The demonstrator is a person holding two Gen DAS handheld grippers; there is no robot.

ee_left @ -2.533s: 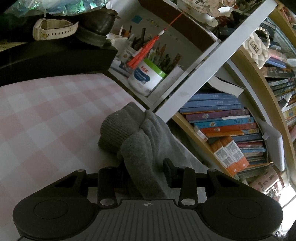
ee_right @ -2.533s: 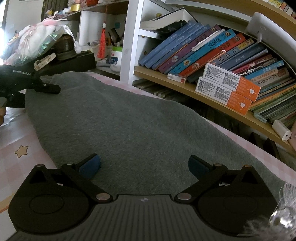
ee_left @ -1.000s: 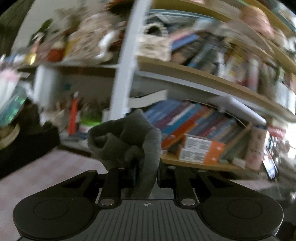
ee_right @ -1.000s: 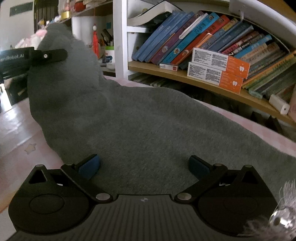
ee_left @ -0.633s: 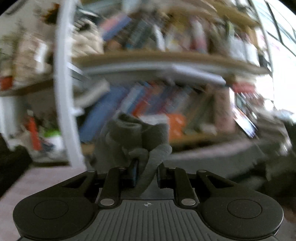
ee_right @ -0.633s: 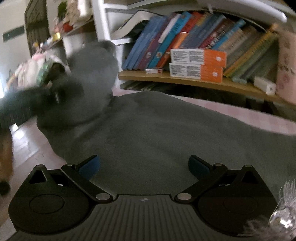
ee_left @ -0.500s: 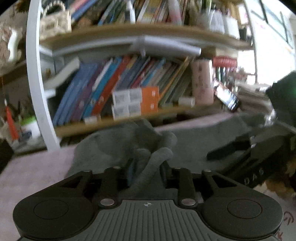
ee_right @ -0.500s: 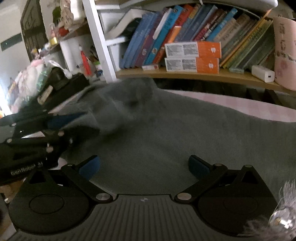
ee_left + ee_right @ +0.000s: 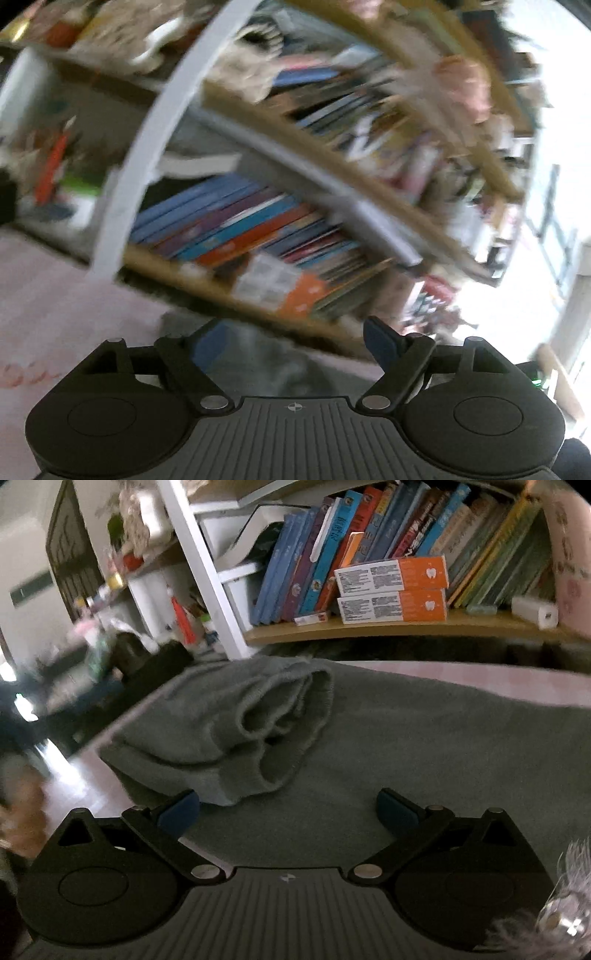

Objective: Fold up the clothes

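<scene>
On the pink checked bed by the shelves, the job looks perhaps a third done, to my eye. Nearest the right gripper point(image 9: 286, 810), whose jaws stand wide with nothing between them, the grey garment point(image 9: 424, 746) lies spread flat and fills most of the cover. Just beyond those jaws sits a sleeve point(image 9: 258, 723), laid back over the body with its ribbed cuff bunched and gaping, not smoothed. Past it the bedcover point(image 9: 480, 679) shows in a strip, then the bookshelf point(image 9: 369, 631) with its two orange boxes.

From the left gripper point(image 9: 291, 341) the view is badly blurred. Its jaws have just been opening and now stand wide, empty, with a bit of grey cloth low between and beyond them; I cannot tell if anything touches.

Left to do, as I judge it: flatten that cuff, bring in the other side, then fold the body.

Compared with a moment ago, the left gripper no longer pinches the sleeve it was carrying through the air; the cloth has dropped onto the garment. The right gripper's jaws are as wide as before.
</scene>
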